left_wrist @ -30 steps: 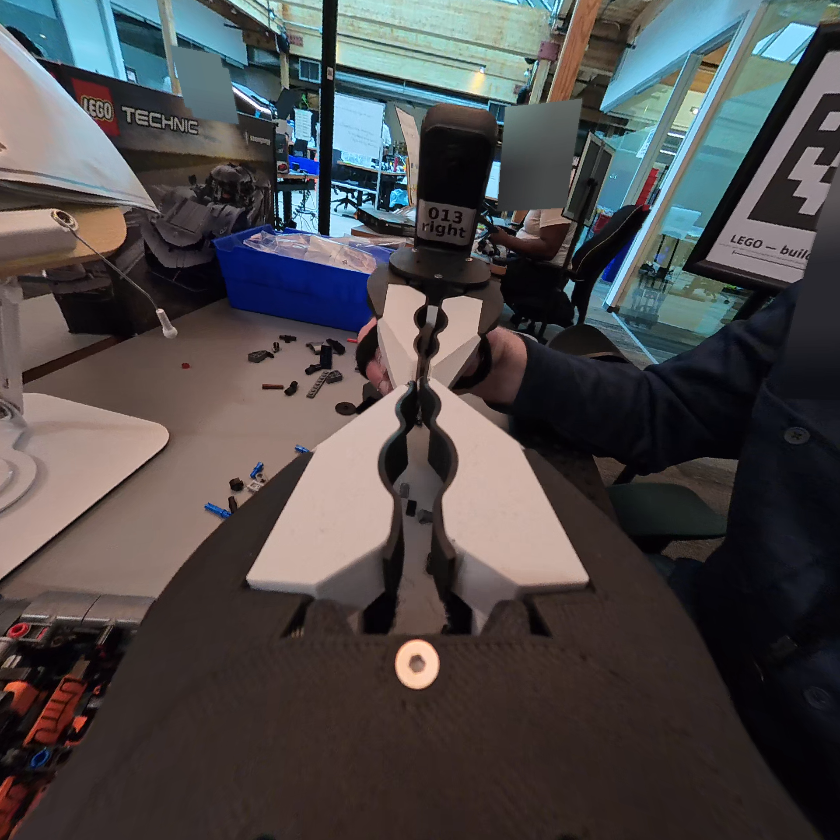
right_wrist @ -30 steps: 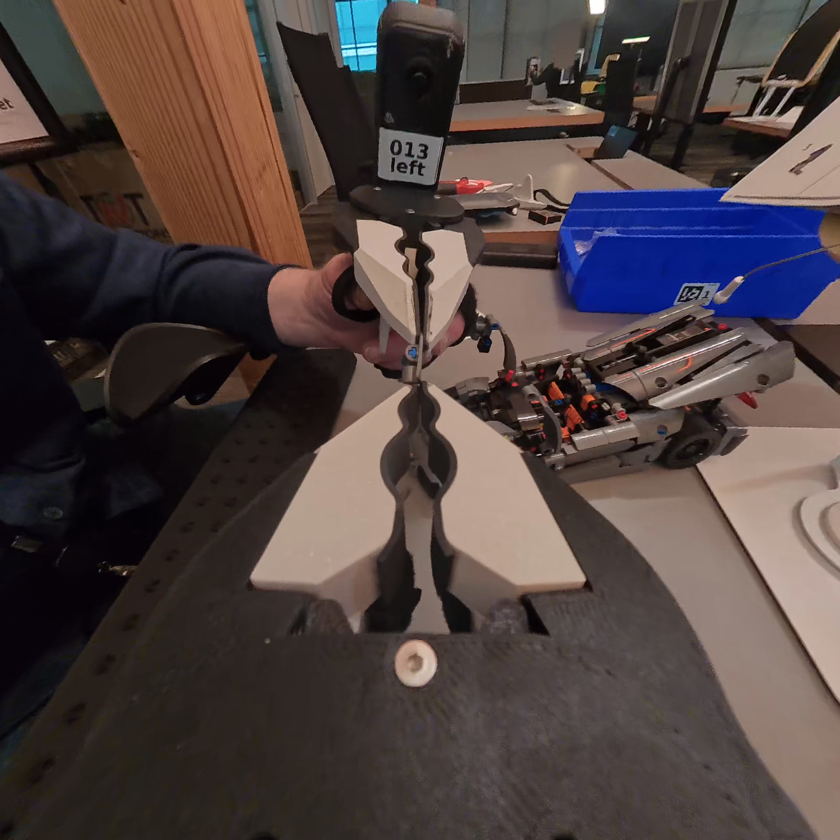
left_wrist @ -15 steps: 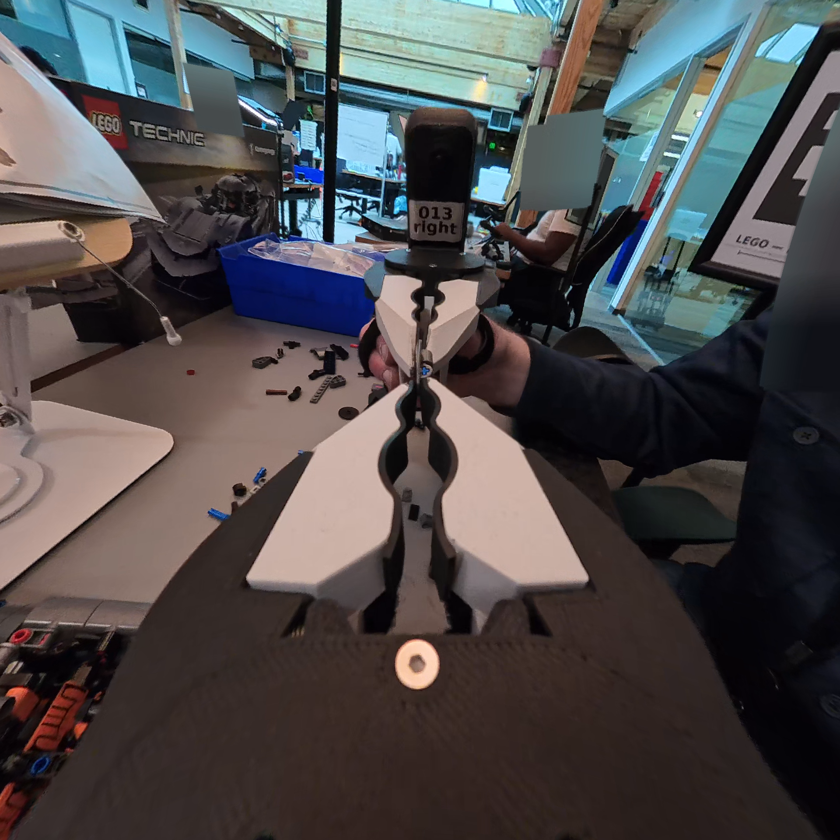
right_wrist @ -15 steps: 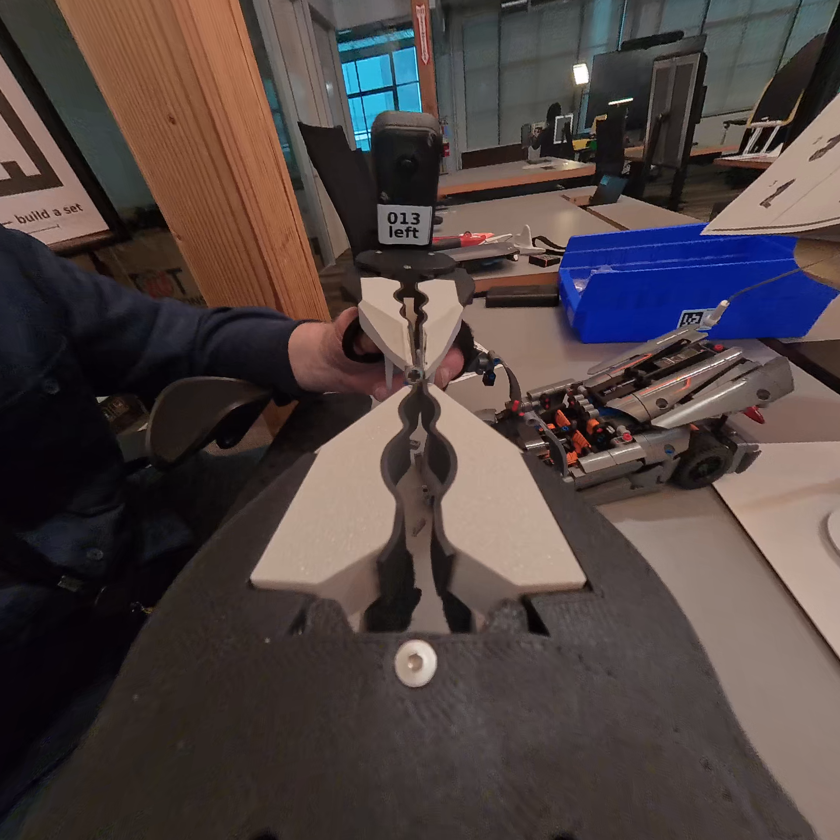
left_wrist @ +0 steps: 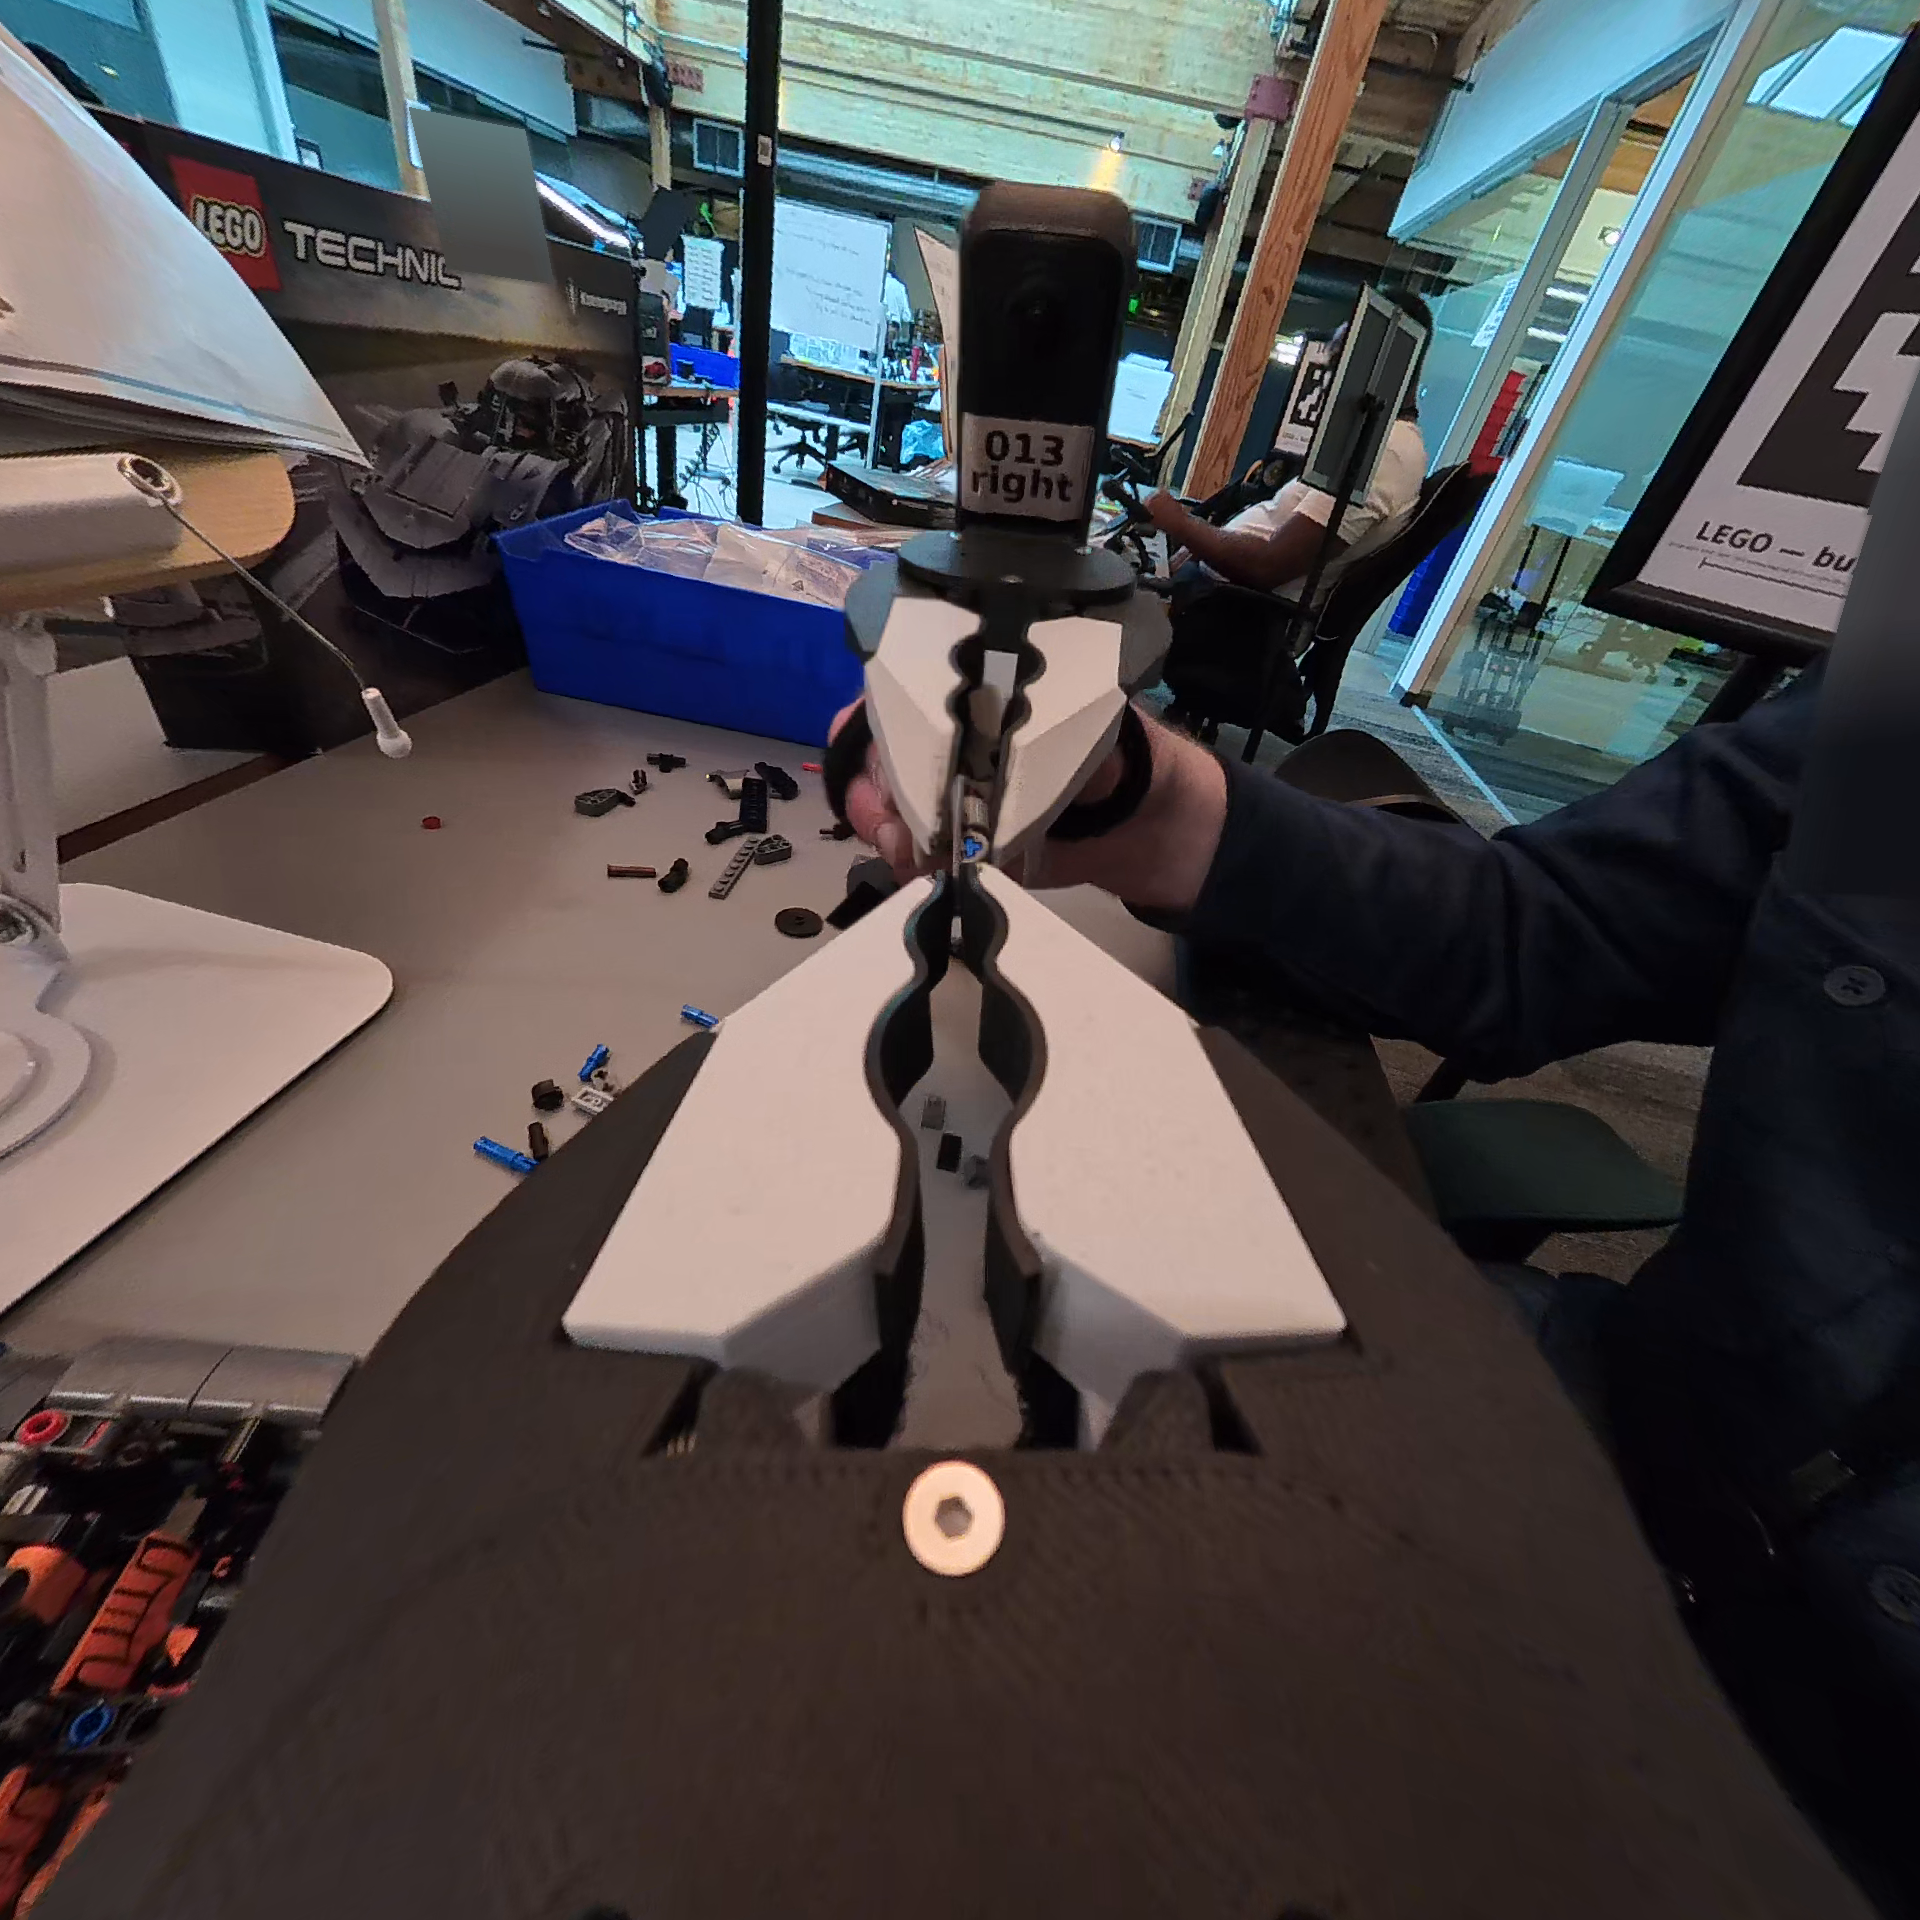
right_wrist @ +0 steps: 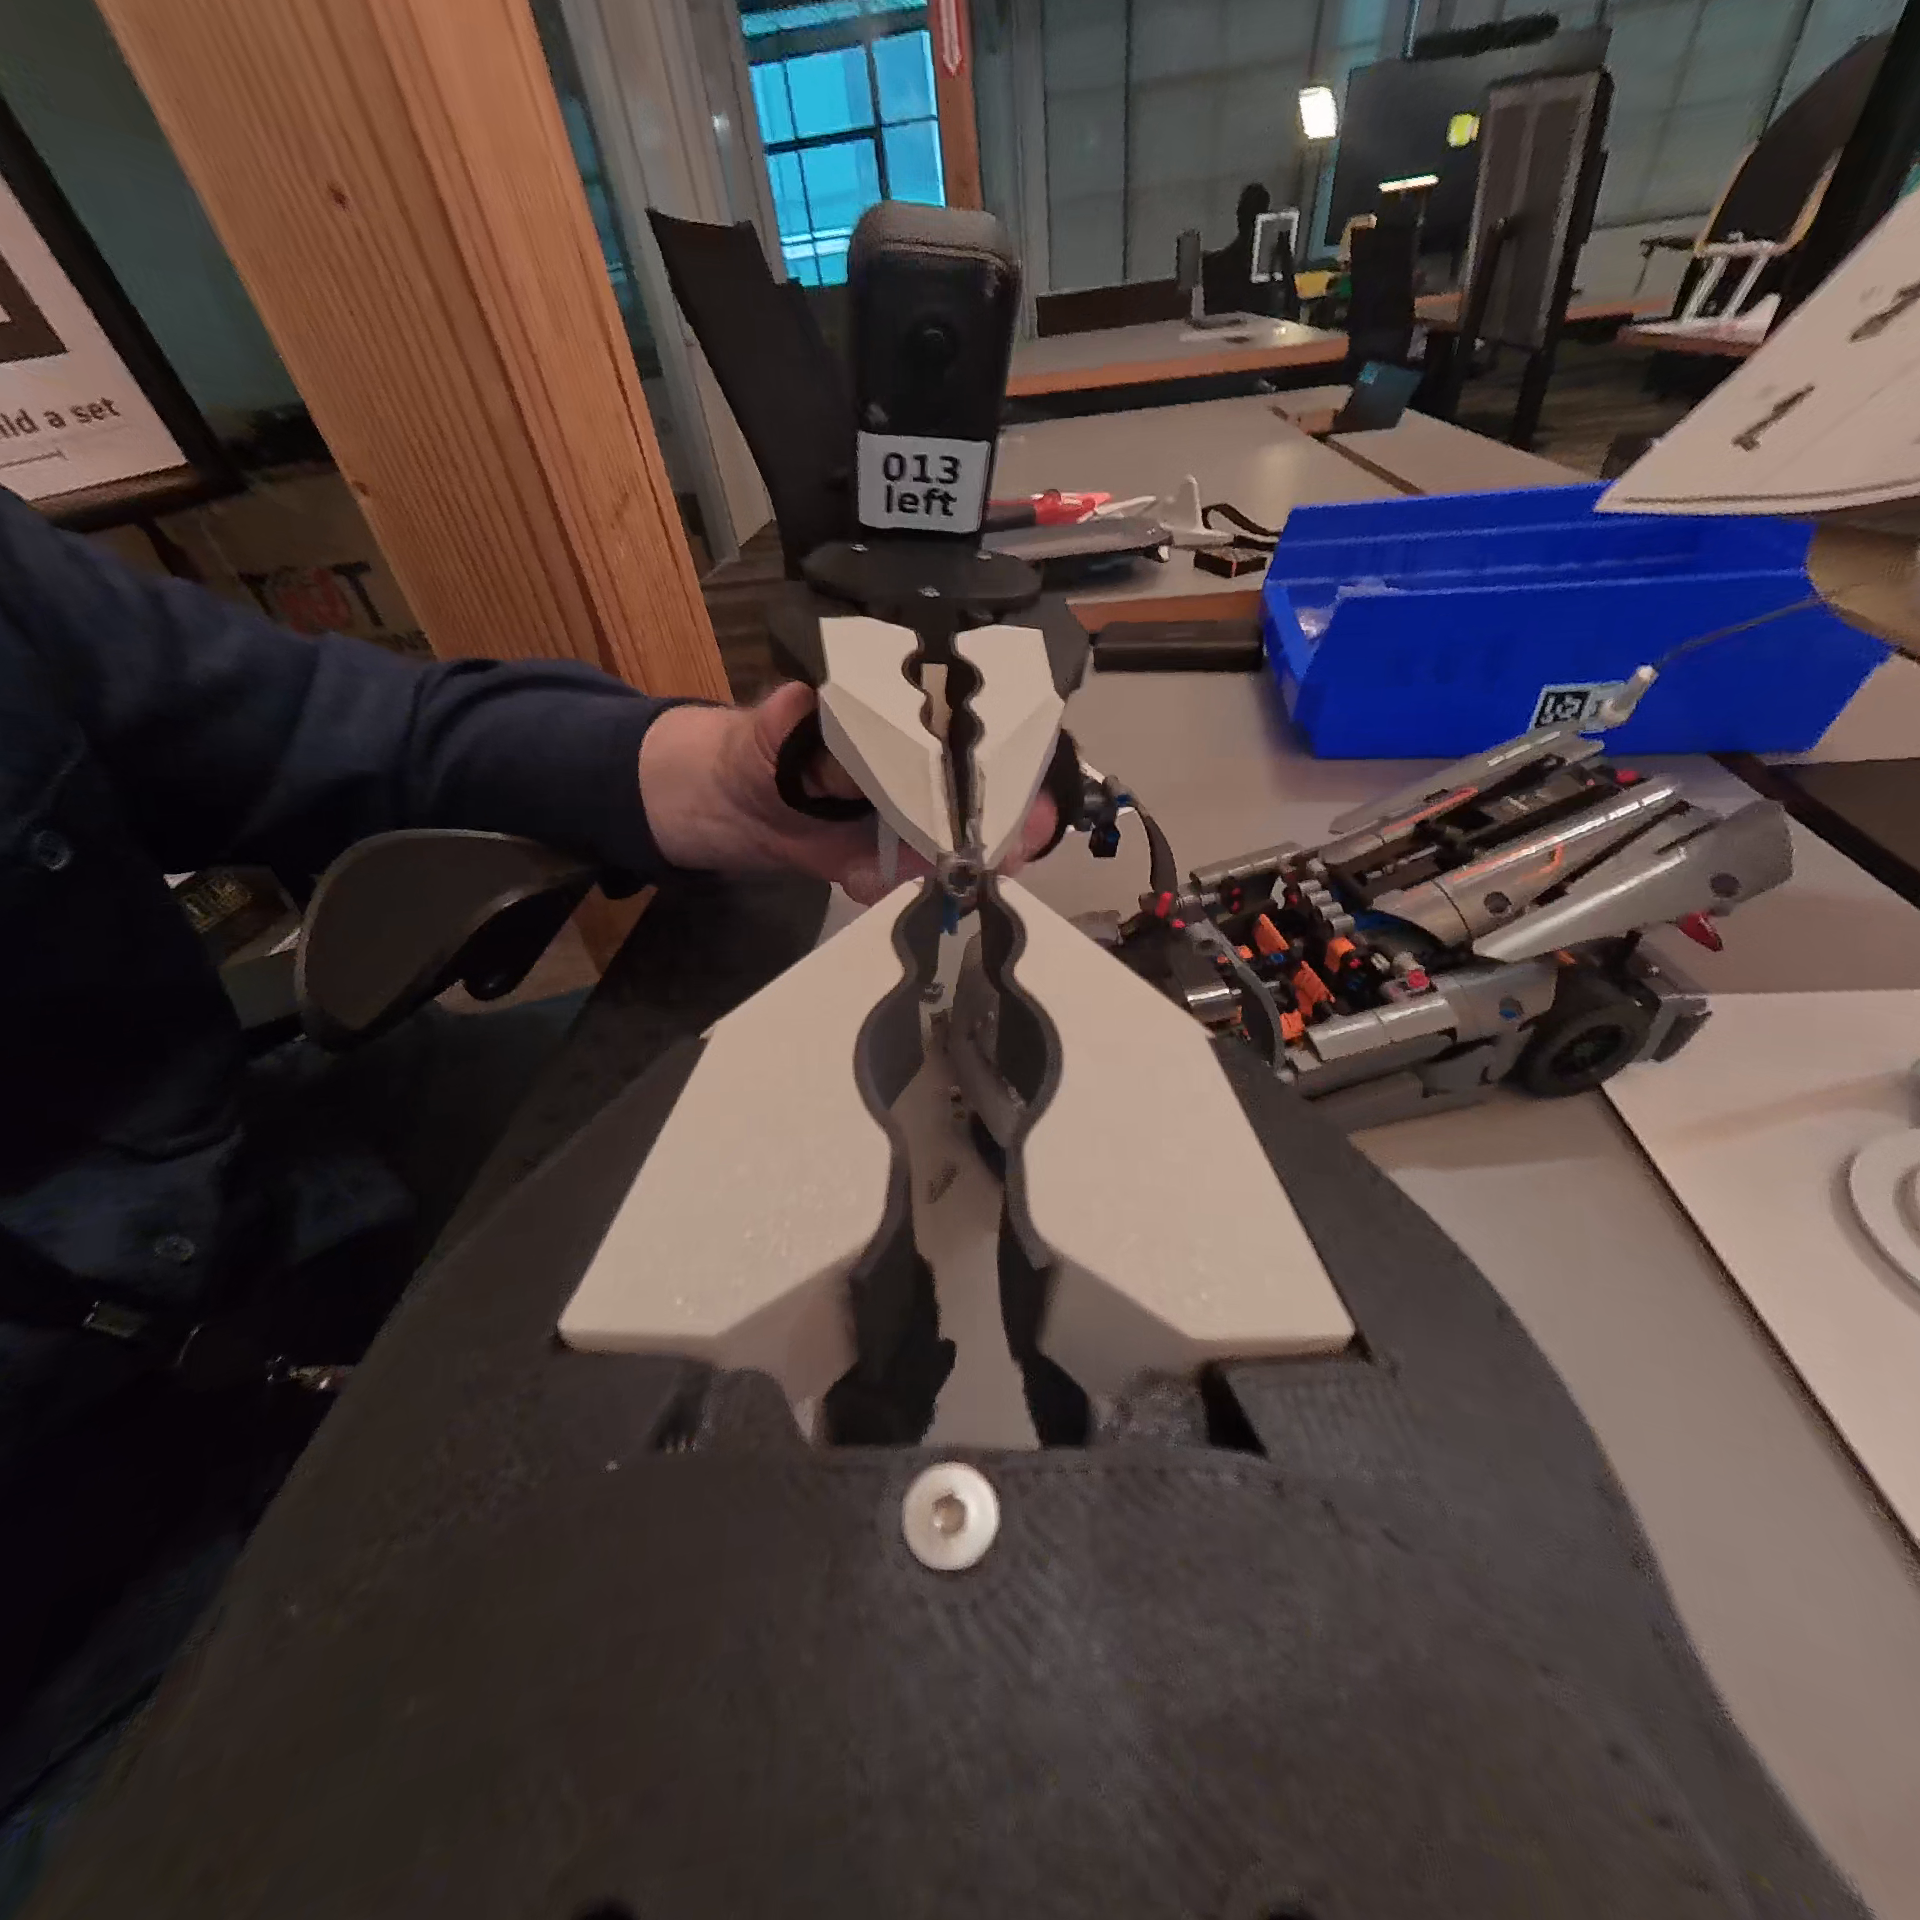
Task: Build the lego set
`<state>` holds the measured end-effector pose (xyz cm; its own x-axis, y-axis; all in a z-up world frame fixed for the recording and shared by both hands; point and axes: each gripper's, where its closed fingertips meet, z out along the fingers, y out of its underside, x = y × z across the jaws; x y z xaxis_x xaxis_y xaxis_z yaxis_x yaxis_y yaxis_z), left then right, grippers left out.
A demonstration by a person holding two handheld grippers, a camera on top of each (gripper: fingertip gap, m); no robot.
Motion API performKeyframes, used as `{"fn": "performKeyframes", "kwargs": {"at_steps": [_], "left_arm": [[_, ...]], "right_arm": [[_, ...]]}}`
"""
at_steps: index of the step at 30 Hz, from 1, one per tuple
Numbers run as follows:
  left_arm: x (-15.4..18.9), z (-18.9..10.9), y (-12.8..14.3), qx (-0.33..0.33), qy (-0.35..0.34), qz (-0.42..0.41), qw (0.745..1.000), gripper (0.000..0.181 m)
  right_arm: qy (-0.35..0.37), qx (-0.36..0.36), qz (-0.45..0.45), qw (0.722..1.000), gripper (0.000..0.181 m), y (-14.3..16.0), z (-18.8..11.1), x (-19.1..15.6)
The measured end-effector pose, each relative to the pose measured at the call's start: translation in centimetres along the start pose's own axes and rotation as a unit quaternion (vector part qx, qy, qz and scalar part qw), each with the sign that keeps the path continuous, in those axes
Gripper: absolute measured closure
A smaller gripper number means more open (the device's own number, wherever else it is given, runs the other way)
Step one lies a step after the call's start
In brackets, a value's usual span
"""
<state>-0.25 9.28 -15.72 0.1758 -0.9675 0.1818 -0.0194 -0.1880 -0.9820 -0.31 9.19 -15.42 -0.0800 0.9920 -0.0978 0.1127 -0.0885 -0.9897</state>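
Observation:
My two grippers meet tip to tip above the table's near edge. In the left wrist view my left gripper (left_wrist: 956, 920) is shut, and the right gripper (left_wrist: 968, 844) faces it, shut on a small grey lego piece with a blue pin (left_wrist: 971, 831). In the right wrist view my right gripper (right_wrist: 957, 902) is shut on that grey piece (right_wrist: 958, 876), and the left gripper (right_wrist: 958, 847) pinches it from the far side. The part-built grey and orange lego car (right_wrist: 1455, 935) stands on the table to the right. It also shows at the lower left of the left wrist view (left_wrist: 94, 1558).
Several loose dark and blue lego parts (left_wrist: 727, 821) lie on the grey table (left_wrist: 416, 987). A blue bin (left_wrist: 675, 634) and the set's box (left_wrist: 416, 416) stand at the back. A white stand base (left_wrist: 156, 1039) is on the left. A chair armrest (right_wrist: 416, 914) and a wooden post (right_wrist: 416, 364) are beside the table.
Both grippers stay tip to tip on the small piece. They have tilted upward a little, so the table and car sit lower in view.

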Motion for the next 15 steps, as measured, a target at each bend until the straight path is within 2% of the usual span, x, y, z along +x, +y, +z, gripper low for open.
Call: {"fn": "performKeyframes", "kwargs": {"at_steps": [5, 7, 10, 15], "left_arm": [[0.26, 0.09, -0.5, 0.006, -0.01, 0.023, 1.0, 0.181], [0.18, 0.19, -0.35, 0.003, -0.011, 0.022, 1.0, 0.167], [0.36, 0.48, -0.32, 0.001, -0.011, 0.024, 1.0, 0.161], [0.67, 0.47, -0.27, 0.002, 0.004, 0.016, 1.0, 0.175]], "right_arm": [[-0.002, 0.011, -0.009, 1.0, 0.177, -0.52, -0.22, -0.26], [-0.006, 0.019, 0.0, 1.0, 0.177, -0.72, -0.33, -0.25], [-0.012, 0.02, 0.005, 1.0, 0.177, -0.71, -0.34, -0.32], [-0.015, 0.012, 0.003, 1.0, 0.177, -0.29, 0.14, -0.43]]}}
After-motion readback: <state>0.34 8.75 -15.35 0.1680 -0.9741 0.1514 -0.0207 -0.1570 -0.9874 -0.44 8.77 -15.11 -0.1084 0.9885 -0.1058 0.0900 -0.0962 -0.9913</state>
